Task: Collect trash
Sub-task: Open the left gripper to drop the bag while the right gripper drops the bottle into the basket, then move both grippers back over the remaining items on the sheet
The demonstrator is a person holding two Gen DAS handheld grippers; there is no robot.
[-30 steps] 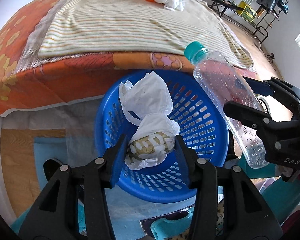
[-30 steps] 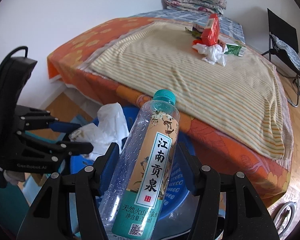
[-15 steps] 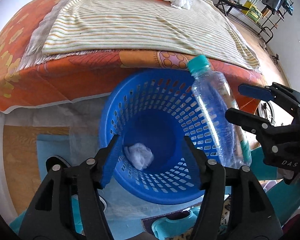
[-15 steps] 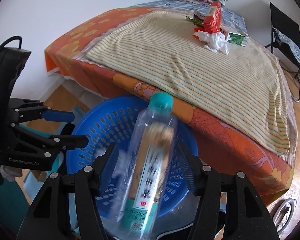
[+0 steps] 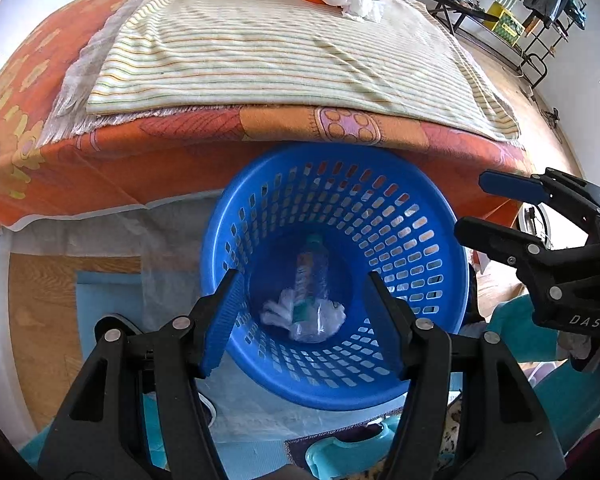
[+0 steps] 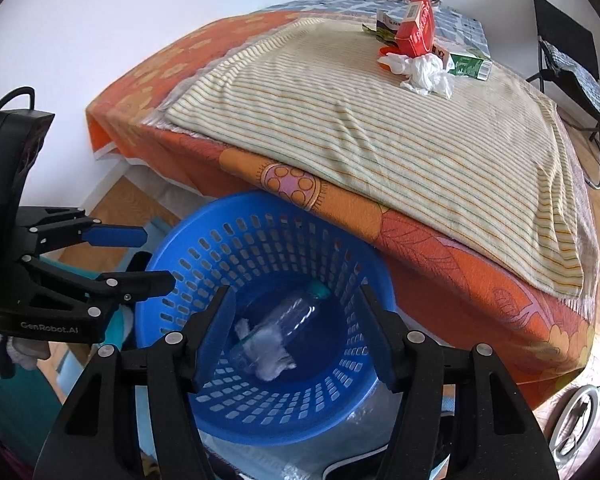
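Grippers (image 5: pixel 302 320) (image 6: pixel 296 334) agape, clear bottle (image 6: pixel 278 326) (teal cap) in basket (image 6: pixel 204 256)

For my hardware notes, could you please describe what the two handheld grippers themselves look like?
Both are black plastic clamp-style frames with silver rivets and ribbed blue pads lining the jaws. The left gripper reads "GenRobot.AI" in the right wrist view, where a black cable loops over its boxy top. The right gripper shows "DAS" in the left wrist view.
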